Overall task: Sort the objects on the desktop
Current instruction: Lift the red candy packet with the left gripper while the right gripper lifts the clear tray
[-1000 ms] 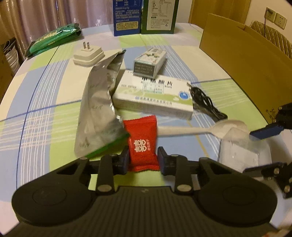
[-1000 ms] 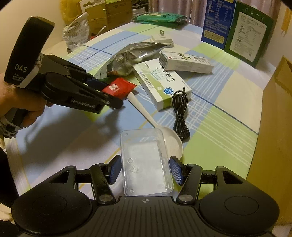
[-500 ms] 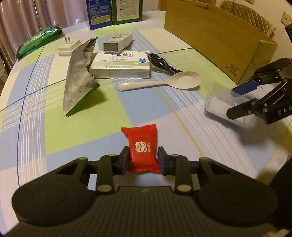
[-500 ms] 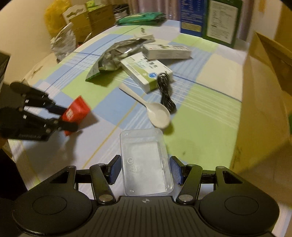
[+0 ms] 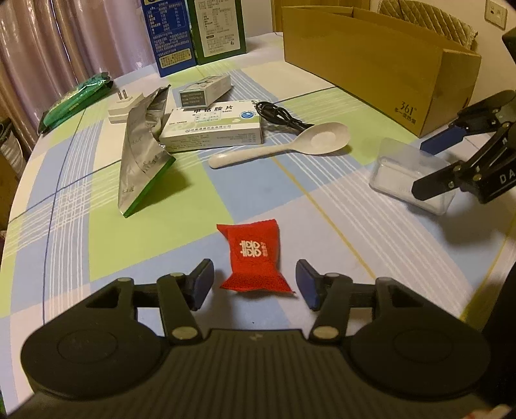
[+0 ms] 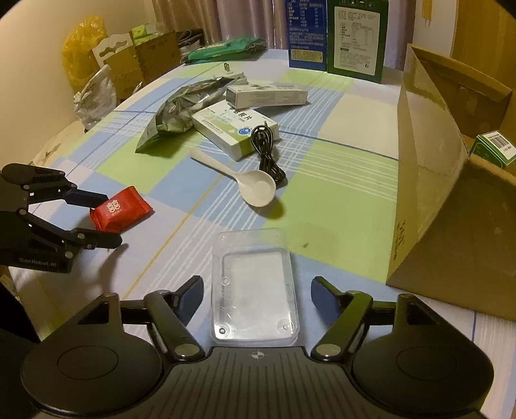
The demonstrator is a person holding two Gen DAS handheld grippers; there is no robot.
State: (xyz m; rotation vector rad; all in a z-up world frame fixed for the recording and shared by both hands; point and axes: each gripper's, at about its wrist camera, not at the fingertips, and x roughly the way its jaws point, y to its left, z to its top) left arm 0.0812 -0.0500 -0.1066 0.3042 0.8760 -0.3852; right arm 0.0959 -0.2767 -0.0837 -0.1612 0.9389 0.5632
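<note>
Left gripper [image 5: 254,283]: jaws opening, red sachet [image 5: 254,254] lying loose between them on the checked tablecloth [image 5: 106,245]. Right gripper [image 6: 256,298]: jaws opening, clear plastic case [image 6: 254,287] released between them. Ahead: white spoon [image 6: 248,183], black cable [image 6: 267,151], medicine box [image 6: 232,129]. The cardboard box [image 6: 429,180] stands just beside the case.

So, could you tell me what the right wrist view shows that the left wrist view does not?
Only the right wrist view looks into the cardboard box, where a small green carton lies, and shows the yellow bag beyond the table.

Only the left wrist view shows the wall socket.

Both show the red packet between the left gripper's opening jaws, untouched, the clear case likewise within the right gripper, plus the spoon.
</note>
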